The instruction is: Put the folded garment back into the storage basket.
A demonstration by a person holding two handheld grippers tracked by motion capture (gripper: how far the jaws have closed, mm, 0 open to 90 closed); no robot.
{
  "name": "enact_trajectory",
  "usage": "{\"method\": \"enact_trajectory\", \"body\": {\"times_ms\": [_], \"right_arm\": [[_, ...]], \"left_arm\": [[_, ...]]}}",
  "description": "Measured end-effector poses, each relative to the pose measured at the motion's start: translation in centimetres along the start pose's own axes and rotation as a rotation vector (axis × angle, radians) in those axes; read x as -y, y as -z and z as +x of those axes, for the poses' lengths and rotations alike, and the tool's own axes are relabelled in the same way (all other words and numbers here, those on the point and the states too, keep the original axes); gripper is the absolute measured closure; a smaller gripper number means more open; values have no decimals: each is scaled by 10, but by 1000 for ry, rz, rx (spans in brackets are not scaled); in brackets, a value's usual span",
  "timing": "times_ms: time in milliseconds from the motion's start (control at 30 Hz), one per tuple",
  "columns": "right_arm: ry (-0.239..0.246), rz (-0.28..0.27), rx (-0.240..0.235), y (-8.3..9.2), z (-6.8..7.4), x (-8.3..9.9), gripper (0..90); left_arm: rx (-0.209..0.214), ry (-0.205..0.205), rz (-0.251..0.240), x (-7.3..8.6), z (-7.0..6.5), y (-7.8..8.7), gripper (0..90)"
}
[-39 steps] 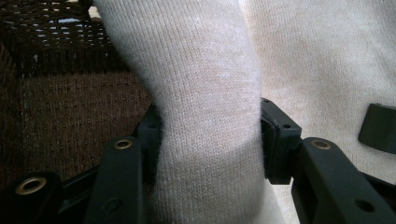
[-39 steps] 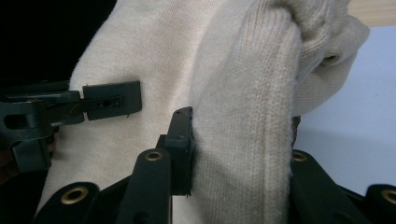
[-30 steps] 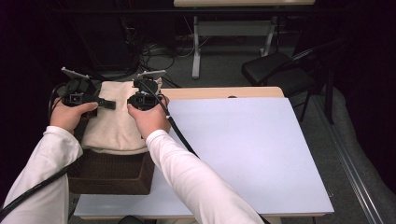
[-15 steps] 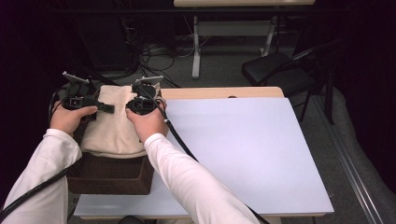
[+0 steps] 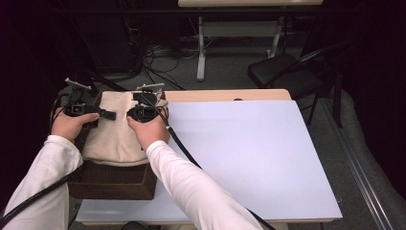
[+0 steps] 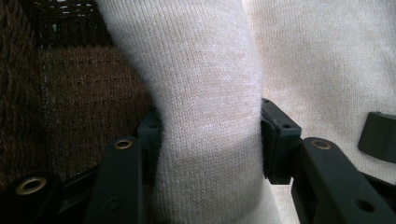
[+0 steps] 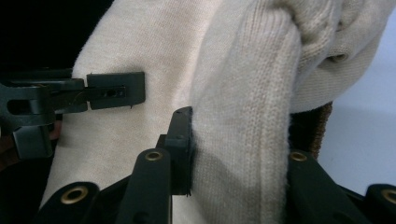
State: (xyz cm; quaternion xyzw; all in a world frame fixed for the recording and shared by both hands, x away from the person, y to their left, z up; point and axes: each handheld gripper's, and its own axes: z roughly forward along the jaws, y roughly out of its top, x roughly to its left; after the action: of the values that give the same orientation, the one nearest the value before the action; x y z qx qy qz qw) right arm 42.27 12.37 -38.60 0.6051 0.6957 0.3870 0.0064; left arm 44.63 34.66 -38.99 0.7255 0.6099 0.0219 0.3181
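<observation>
Gripping the cream knit sweater (image 5: 115, 132) with both tools, you have a thick fold of it pinched in the left gripper (image 6: 210, 140) and another fold clamped in the right gripper (image 7: 233, 154); each pair of fingers (image 6: 275, 140) is closed on fabric, as both gripper views show plainly. The sweater lies draped over the top of the dark woven basket (image 5: 112, 179), directly beneath and ahead of your fingers, with the basket's brown weave visible just to the left of the left fingers and a sliver of it behind the right ones. From the right gripper view, the left gripper sits just beside your right fingers, over the same stretch of cloth. Judging by this, you are at the pick-up step: both holds are made and the garment has not yet left the basket. The next move likely calls for lifting both hands together and evenly, so neither fold slips out, then carrying the sweater across to the bare white surface (image 5: 249, 158) that lies to the right of your right fingers. Keep the trailing cable (image 5: 186, 153) clear of the cloth. No brand, label or readable writing is visible on the sweater, basket or grippers.
</observation>
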Motion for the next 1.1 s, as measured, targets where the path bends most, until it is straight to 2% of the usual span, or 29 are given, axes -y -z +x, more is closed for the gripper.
{"method": "enact_trajectory", "body": {"times_ms": [700,833,967,1100], "right_arm": [[6,22,-20,-23,0,10,672],[27,23,-12,-26,2,12,672],[30,26,-14,-29,3,14,671],[38,31,-16,-32,4,15,670]], "left_arm": [[-5,10,18,11,20,-12,530],[-2,23,18,14,24,-13,530],[-3,18,27,15,27,-12,531],[-16,26,26,17,30,-10,531]]}}
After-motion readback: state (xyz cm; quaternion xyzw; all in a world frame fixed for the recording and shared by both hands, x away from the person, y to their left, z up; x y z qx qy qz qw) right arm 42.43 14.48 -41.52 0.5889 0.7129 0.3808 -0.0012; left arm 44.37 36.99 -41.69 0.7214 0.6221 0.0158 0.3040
